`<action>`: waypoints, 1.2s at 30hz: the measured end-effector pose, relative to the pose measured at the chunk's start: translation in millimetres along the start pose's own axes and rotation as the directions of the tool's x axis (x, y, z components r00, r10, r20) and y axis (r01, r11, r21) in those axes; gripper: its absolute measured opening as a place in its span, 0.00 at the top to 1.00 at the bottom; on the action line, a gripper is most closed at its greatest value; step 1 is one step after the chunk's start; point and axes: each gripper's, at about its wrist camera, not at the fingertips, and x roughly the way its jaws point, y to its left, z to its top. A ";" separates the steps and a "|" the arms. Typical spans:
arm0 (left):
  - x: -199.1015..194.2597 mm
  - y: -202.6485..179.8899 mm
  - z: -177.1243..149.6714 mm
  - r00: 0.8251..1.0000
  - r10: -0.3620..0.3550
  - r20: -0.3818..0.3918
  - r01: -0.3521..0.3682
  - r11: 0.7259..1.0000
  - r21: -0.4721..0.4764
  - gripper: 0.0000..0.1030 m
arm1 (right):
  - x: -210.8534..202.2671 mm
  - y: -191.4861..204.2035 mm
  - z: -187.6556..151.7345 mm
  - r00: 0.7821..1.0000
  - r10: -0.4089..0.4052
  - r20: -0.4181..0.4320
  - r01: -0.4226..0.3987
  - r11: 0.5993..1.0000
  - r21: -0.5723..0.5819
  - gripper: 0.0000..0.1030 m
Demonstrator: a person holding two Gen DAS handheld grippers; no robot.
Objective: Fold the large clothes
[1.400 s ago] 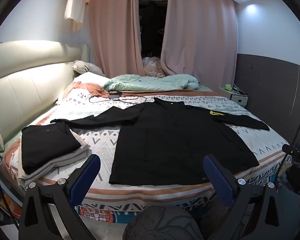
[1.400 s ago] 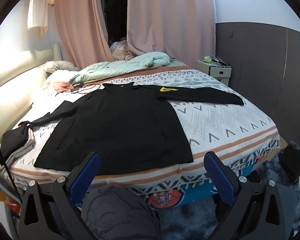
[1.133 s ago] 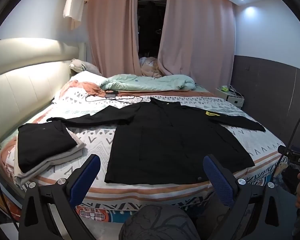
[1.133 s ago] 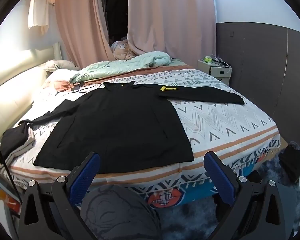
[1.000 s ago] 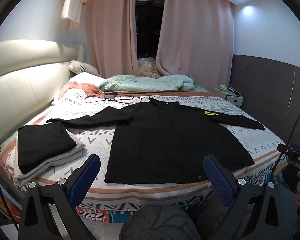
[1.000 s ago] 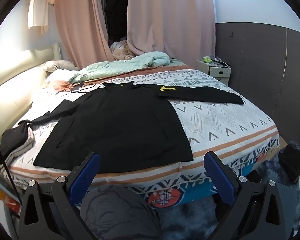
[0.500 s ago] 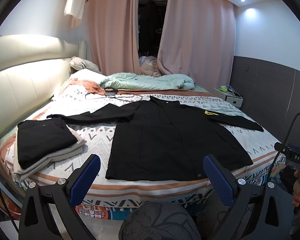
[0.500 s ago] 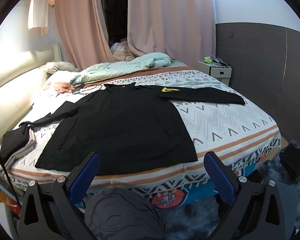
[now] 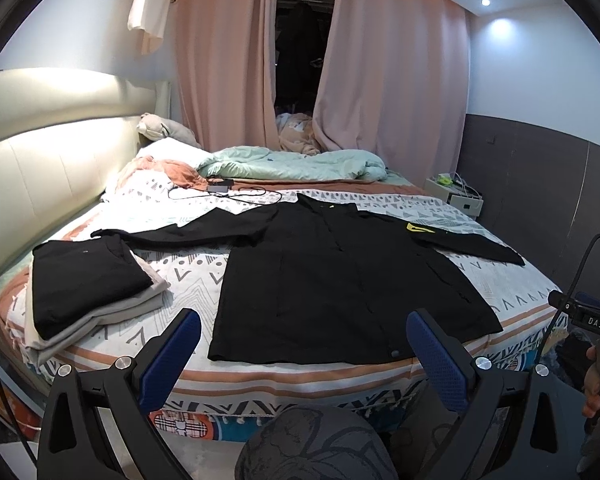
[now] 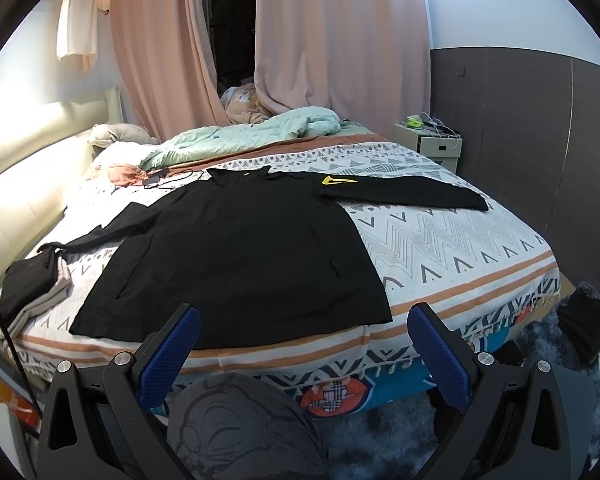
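Note:
A large black long-sleeved garment (image 9: 340,276) lies spread flat on the patterned bed (image 9: 512,280), both sleeves stretched out sideways, a yellow mark on its right shoulder. It also shows in the right wrist view (image 10: 240,248). My left gripper (image 9: 302,338) is open and empty, held in front of the bed's near edge below the garment's hem. My right gripper (image 10: 302,338) is open and empty too, at the same near edge of the bed (image 10: 460,248). Neither touches the cloth.
A stack of folded clothes (image 9: 84,284) lies at the bed's left. A mint duvet (image 9: 296,164), pillows and a black cable (image 9: 224,192) are at the far end. A nightstand (image 10: 428,148) stands at the right. A dark patterned knee (image 9: 312,444) is below the grippers.
Both grippers have risen slightly and tilted a little, so the bed sits lower in view. The garment has not moved. Both grippers stay open.

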 end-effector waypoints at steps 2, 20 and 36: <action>-0.1 -0.9 0.2 1.000 -0.005 0.001 0.005 1.000 0.004 0.00 | -0.6 0.3 0.1 1.000 -0.002 0.002 0.002 1.000 0.001 0.00; -8.2 -5.1 2.2 0.999 -0.037 0.012 0.037 0.999 0.010 0.00 | -19.0 -5.4 4.6 1.000 -0.015 0.028 0.015 1.000 0.002 0.00; -17.3 -4.2 4.4 0.999 -0.032 0.016 0.032 0.999 0.012 0.00 | -29.9 1.8 6.8 0.999 -0.011 0.031 0.011 1.000 0.002 0.00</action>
